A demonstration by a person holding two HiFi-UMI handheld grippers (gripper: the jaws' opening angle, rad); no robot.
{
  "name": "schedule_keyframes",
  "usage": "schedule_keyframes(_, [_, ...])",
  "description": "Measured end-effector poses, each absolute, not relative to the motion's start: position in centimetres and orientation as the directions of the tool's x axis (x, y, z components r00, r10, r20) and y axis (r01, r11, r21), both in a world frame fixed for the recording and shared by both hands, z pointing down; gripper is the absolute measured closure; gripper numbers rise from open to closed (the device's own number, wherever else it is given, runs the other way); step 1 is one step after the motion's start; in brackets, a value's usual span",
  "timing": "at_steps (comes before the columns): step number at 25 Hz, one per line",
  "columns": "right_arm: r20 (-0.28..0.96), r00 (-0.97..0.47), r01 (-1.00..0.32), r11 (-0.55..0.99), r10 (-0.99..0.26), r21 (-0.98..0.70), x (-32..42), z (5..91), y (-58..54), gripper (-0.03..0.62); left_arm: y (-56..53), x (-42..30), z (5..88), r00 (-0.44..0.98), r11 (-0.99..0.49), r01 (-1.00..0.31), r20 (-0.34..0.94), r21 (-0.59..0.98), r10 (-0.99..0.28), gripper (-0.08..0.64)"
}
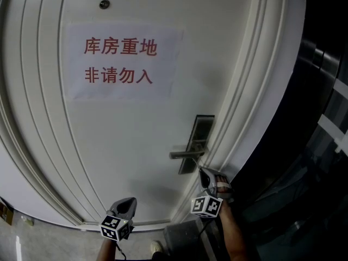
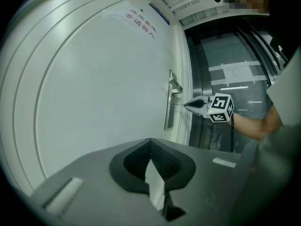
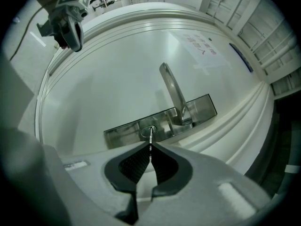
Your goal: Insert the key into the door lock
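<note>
You are holding the key (image 3: 150,135) clamped between the closed jaws of your right hand-held gripper (image 3: 150,146). Its thin blade is pointing straight at the round keyhole (image 3: 149,130) in the metal lock plate (image 3: 124,130), below the lever handle (image 3: 172,91). The tip is sitting at the mouth of the keyhole, and how deep it has gone in cannot be told.

Your left hand-held gripper (image 2: 150,141) is hanging low in front of the door (image 1: 136,140), well apart from the lock, its jaws together on nothing.

To do this step well, you are aiming to hold the blade square to the plate and push along its own line. Any tilt is likely to jam the tip against the rim of the cylinder. The grip is on a narrow part of the key, so a hard shove risks making it slip or pivot between the pads. Ease forward gently, and if you are feeling resistance, wiggle slightly; do not press harder.
</note>
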State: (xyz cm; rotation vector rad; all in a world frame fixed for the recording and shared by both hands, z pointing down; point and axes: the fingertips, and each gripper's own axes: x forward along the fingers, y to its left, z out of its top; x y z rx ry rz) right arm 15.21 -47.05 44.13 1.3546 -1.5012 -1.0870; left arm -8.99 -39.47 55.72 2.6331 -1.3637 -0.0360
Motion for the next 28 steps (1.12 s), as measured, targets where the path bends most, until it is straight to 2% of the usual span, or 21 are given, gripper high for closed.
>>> schedule_keyframes(28, [0.017,0.047,-0.175,0.009,-0.999,0.984,14.5,44.4,-48.2,0.581,-39.8,-9.8,56.0,0.571,-0.553,-0.81,0.048,0.196,-0.82,0.557])
